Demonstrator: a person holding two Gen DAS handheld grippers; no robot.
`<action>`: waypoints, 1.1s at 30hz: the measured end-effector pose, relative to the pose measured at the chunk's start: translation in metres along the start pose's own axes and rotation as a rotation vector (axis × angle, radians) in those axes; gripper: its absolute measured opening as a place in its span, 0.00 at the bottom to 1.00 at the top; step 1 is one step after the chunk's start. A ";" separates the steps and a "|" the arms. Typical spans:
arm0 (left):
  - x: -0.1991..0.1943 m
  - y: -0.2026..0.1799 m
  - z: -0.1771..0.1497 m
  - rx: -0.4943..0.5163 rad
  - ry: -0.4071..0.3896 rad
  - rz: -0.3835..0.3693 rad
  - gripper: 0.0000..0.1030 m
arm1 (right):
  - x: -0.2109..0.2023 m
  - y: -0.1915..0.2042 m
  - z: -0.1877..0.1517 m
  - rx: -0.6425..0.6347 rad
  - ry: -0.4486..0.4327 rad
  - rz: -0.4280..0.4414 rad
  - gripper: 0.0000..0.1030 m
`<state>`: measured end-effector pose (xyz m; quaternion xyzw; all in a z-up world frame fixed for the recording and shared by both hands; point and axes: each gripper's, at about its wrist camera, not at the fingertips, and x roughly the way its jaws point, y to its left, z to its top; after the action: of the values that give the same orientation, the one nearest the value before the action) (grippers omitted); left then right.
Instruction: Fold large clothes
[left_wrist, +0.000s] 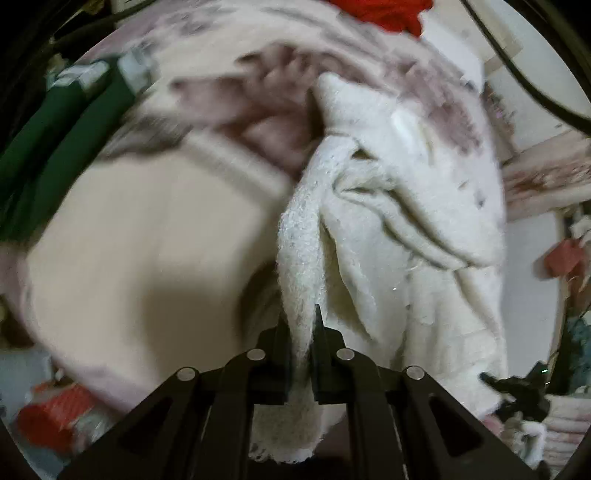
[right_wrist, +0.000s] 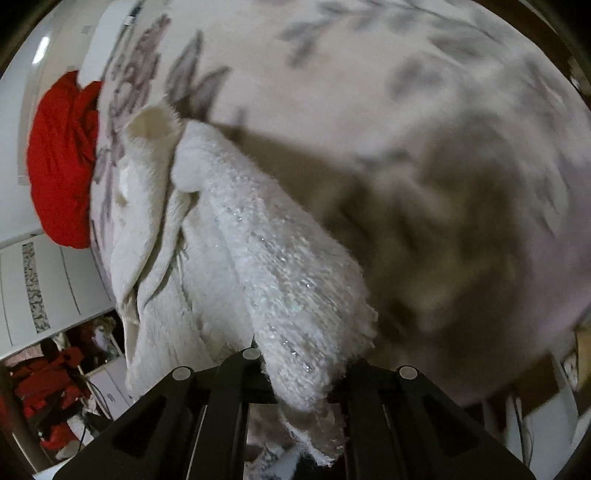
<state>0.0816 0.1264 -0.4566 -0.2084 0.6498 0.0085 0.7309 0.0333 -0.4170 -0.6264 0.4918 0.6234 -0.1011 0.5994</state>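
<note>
Both pinching the fluffy white garment (left_wrist: 388, 206) above the floral bed (left_wrist: 155, 229), left tool (left_wrist: 301, 325) and right tool (right_wrist: 301, 373) clamped on thin edges, risking slippage from fuzzy knit or uneven lifting bunching the fold.

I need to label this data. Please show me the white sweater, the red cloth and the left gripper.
white sweater (left_wrist: 424, 206): left wrist view, hanging body.
red cloth (right_wrist: 62, 158): right wrist view, bundle's middle.
left gripper (left_wrist: 301, 325): left wrist view, between fingertips.

Black tool (left_wrist: 301, 332) — angular linkage arms, round silver pins.
</note>
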 end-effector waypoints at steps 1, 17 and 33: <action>0.003 0.004 -0.011 0.015 0.016 0.013 0.06 | -0.005 -0.013 -0.013 0.012 0.013 -0.019 0.07; -0.015 -0.023 0.031 0.138 -0.130 0.283 0.93 | -0.023 0.102 -0.023 -0.481 0.054 -0.265 0.86; 0.174 -0.172 0.252 0.335 -0.054 0.180 0.92 | 0.162 0.376 0.123 -0.737 0.013 -0.165 0.86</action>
<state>0.3957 0.0036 -0.5545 -0.0246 0.6382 -0.0289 0.7689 0.4217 -0.2384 -0.6216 0.1919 0.6593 0.0849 0.7220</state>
